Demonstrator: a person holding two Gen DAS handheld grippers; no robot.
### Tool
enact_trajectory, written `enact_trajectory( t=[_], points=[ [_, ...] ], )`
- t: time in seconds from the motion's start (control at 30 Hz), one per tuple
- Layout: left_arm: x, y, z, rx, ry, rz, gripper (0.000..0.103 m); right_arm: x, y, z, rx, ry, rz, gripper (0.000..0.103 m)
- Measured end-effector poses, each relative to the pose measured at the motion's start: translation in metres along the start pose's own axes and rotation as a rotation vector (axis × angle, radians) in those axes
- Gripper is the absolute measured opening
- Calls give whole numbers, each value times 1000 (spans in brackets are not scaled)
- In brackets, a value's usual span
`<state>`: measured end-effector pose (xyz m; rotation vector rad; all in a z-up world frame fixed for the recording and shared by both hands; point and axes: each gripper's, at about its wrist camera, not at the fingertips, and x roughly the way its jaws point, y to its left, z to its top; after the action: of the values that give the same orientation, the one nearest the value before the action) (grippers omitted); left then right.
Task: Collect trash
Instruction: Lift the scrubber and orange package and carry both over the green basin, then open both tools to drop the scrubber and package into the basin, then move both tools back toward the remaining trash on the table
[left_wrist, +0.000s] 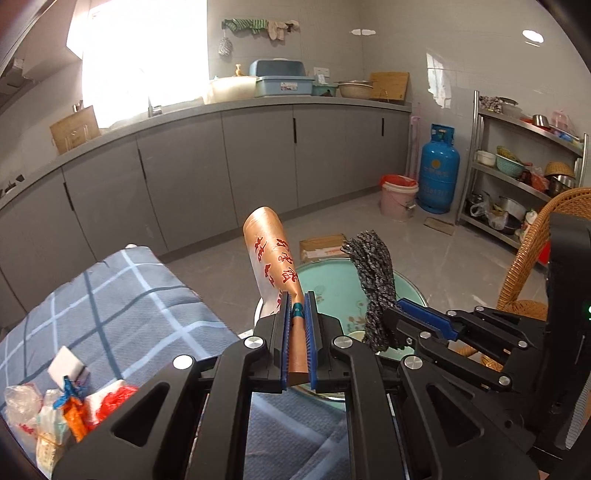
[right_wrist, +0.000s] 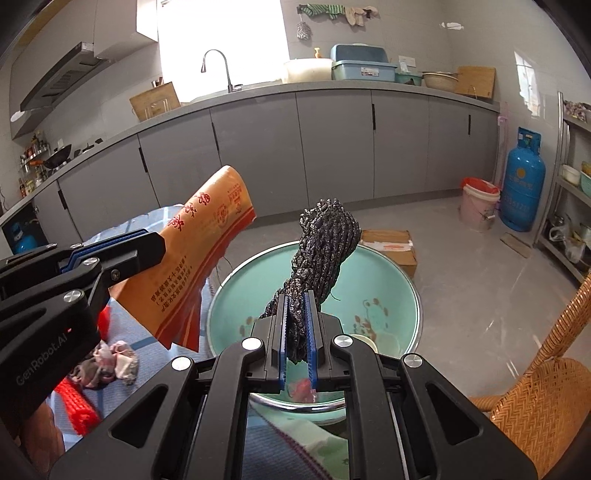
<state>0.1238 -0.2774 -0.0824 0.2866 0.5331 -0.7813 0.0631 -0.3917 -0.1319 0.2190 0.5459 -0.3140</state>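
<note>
My left gripper (left_wrist: 298, 314) is shut on an orange wrapper with red Chinese characters (left_wrist: 271, 258), held upright above the table edge; it also shows in the right wrist view (right_wrist: 192, 266). My right gripper (right_wrist: 298, 314) is shut on a crumpled dark speckled bag (right_wrist: 321, 243), held over a mint-green basin (right_wrist: 399, 280); the bag also shows in the left wrist view (left_wrist: 373, 273). The basin (left_wrist: 332, 284) holds a few scraps, among them a pink piece (right_wrist: 303, 391). More trash (left_wrist: 55, 406) lies on the blue plaid tablecloth (left_wrist: 122, 295) at lower left.
A wicker chair (right_wrist: 543, 387) stands to the right. A cardboard box (right_wrist: 391, 243) lies on the floor behind the basin. A pink bucket with a red bag (right_wrist: 478, 203) and a blue gas cylinder (right_wrist: 522, 181) stand by the grey cabinets (right_wrist: 332, 147). A crumpled cloth (right_wrist: 107, 365) lies on the table.
</note>
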Motion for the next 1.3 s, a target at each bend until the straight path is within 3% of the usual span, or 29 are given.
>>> enact_trajectory(
  t=[0.37, 0.47, 0.63, 0.77, 0.97, 1.13, 1.3],
  points=[
    [38, -5, -8, 11, 51, -21, 10, 29, -21, -4, -4, 45, -21, 10],
    [45, -5, -12, 12, 63, -10, 15, 32, -24, -7, -7, 45, -33, 14],
    [48, -2, -16, -7, 73, 1, 41, 31, -31, -14, 21, 33, -54, 43],
    [45, 2, -19, -23, 75, 15, 49, 27, -35, -16, 43, 29, -62, 44],
    [32, 13, -17, -86, 66, 66, 79, 11, -36, -15, 90, 16, -63, 46],
    [14, 22, -18, -104, 44, 113, 90, -7, -31, -19, 131, 7, -54, 52],
    [0, 25, -23, -87, 54, 163, 92, -18, -21, -26, 130, 6, -40, 55]
  ],
)
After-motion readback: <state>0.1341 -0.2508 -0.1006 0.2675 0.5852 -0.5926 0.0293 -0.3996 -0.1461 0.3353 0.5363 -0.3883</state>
